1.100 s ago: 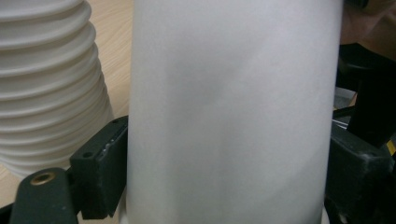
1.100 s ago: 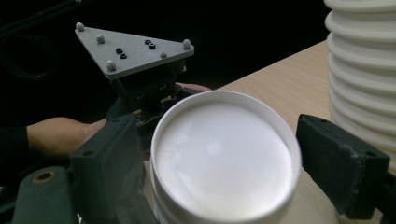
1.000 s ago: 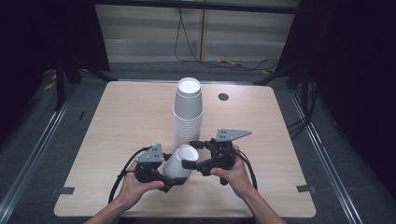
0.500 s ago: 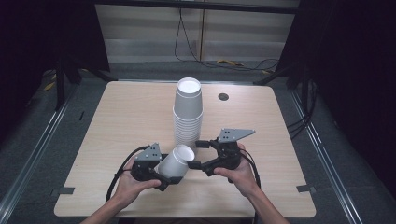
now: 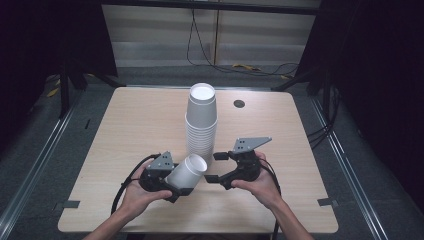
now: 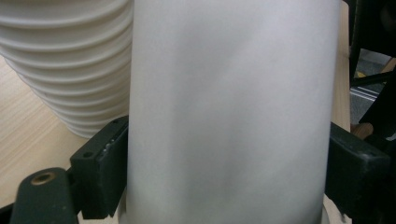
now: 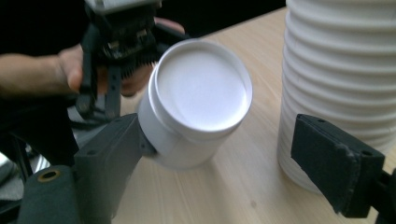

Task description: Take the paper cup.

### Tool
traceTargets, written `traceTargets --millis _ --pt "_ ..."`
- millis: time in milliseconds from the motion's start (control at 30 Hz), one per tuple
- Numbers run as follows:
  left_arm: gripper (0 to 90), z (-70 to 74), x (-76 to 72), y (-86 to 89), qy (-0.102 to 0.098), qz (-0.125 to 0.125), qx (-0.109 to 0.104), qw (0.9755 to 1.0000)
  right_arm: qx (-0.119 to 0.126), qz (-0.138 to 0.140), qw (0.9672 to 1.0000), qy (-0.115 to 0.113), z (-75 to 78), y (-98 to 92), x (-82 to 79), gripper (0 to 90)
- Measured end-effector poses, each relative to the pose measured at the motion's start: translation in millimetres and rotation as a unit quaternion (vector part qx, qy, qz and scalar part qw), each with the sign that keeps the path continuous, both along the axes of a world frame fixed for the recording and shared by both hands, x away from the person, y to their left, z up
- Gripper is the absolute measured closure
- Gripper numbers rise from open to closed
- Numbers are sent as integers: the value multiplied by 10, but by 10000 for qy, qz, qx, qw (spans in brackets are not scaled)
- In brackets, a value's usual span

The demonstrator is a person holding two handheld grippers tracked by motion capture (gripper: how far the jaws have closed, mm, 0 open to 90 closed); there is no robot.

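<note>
A tall stack of white paper cups point(image 5: 201, 120) stands upside down at the table's middle. My left gripper point(image 5: 172, 180) is shut on a single white cup point(image 5: 186, 171), held tilted above the table's front with its closed base pointing up and right. In the left gripper view the cup point(image 6: 229, 112) sits between both jaws, with the stack point(image 6: 60, 60) behind it on the left. My right gripper point(image 5: 216, 167) stands open just right of the cup. In the right gripper view the cup's base point(image 7: 201, 93) faces the camera, beyond the spread jaws, beside the stack point(image 7: 341, 70).
The light wooden table point(image 5: 125, 125) has a small dark cable hole point(image 5: 239, 104) at the back right. The person's hands come in over the front edge. Dark floor and cables lie beyond the table's far side.
The left gripper has shifted the cup slightly left and down. The right gripper has drawn a little to the right, so a small gap separates its jaws from the cup.
</note>
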State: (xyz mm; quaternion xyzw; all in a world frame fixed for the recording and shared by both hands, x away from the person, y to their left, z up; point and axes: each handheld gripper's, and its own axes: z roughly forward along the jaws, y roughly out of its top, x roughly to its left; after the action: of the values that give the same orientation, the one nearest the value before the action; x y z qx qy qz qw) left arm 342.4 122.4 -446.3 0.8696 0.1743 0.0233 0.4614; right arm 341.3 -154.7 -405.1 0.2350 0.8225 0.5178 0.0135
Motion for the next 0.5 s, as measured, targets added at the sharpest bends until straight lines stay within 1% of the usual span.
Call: traceTargets --millis 33,67,133,167,200,233,267,300,333,400,500 --pt "144 4 3 3 23 -10 26 10000 -148 19 9999 29 -8 6 -1 158" --pt "144 4 2 0 43 -14 11 10000 -196 78 9998 56 -25 17 4 158" --pt "145 20 -1 -3 -18 -59 124 9999 -323 113 9994 82 -43 35 3 153" --pt "145 27 -4 -8 -49 -70 141 9999 -347 167 9992 64 -55 44 5 145" --pt "145 37 -6 -11 -62 -100 171 9998 -388 160 9991 74 -60 50 5 145" --pt "145 45 -12 -14 -94 -107 225 9996 -431 151 9989 75 -60 53 4 143" --pt "145 51 -13 -15 -118 -164 301 9993 -447 187 9988 49 -62 54 5 139" --pt "145 50 -16 -21 -140 -165 301 9993 -450 249 9987 32 -60 53 5 142" --pt "145 52 -16 -20 -154 -181 334 9992 -453 251 9986 48 -56 53 3 140" --pt "145 51 -16 -16 -120 -212 364 9990 -507 287 9983 30 -42 49 -3 139" --pt "146 66 -12 -5 -133 -211 433 9988 -609 357 9975 -7 -23 43 -7 139"
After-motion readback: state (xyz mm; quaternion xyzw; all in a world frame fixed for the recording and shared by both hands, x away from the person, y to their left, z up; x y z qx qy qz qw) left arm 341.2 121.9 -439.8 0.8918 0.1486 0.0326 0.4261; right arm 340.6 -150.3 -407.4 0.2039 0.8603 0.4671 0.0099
